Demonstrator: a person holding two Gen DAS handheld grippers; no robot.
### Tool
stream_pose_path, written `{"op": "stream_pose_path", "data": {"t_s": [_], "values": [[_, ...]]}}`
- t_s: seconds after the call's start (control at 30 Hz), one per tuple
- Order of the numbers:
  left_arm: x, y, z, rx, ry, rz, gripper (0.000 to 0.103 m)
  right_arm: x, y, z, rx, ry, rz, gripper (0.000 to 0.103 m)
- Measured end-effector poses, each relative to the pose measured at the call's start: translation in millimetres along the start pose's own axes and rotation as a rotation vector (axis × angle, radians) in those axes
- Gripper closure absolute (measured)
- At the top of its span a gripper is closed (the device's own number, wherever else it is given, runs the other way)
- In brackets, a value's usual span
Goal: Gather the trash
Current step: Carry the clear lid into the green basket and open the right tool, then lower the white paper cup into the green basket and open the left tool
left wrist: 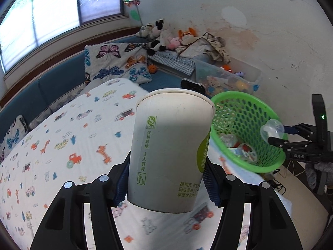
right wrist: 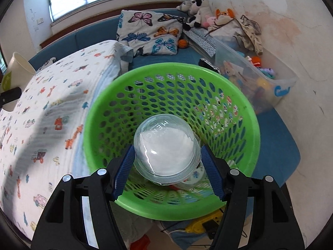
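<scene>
A white paper cup (left wrist: 166, 150) with green print stands upright between the blue pads of my left gripper (left wrist: 166, 187), which is shut on it above the bed. The same cup (right wrist: 18, 66) shows at the left edge of the right wrist view. My right gripper (right wrist: 167, 162) is shut on a clear plastic dome lid (right wrist: 166, 145) and holds it over the mouth of the green mesh basket (right wrist: 239, 112). In the left wrist view this basket (left wrist: 245, 108) is to the right of the cup, with the right gripper (left wrist: 276, 135) and the lid (left wrist: 271, 131) above its rim. Wrappers and small packs (left wrist: 245, 152) lie inside.
A bed sheet with a cartoon print (left wrist: 62, 145) covers the bed on the left. Behind it are a butterfly pillow (right wrist: 149, 33), plush toys (right wrist: 199, 8) and a clear toy bin (right wrist: 260, 79) by the wall. A yellow power strip and cables (right wrist: 199, 227) lie on the floor below the basket.
</scene>
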State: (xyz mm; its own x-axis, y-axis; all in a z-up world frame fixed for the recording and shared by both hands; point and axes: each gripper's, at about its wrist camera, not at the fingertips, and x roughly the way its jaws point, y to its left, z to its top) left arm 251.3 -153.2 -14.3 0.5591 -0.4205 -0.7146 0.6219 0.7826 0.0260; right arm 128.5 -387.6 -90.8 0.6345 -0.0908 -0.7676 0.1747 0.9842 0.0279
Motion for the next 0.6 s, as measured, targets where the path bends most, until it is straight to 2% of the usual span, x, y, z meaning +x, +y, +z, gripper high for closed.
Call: {"op": "stream_pose_path", "data": {"t_s": [0.6], "values": [[10, -54, 18, 0.069, -0.001, -0.060, 0.044, -1, -18, -1, 0.034, -0.012, 0.003, 0.031]]}}
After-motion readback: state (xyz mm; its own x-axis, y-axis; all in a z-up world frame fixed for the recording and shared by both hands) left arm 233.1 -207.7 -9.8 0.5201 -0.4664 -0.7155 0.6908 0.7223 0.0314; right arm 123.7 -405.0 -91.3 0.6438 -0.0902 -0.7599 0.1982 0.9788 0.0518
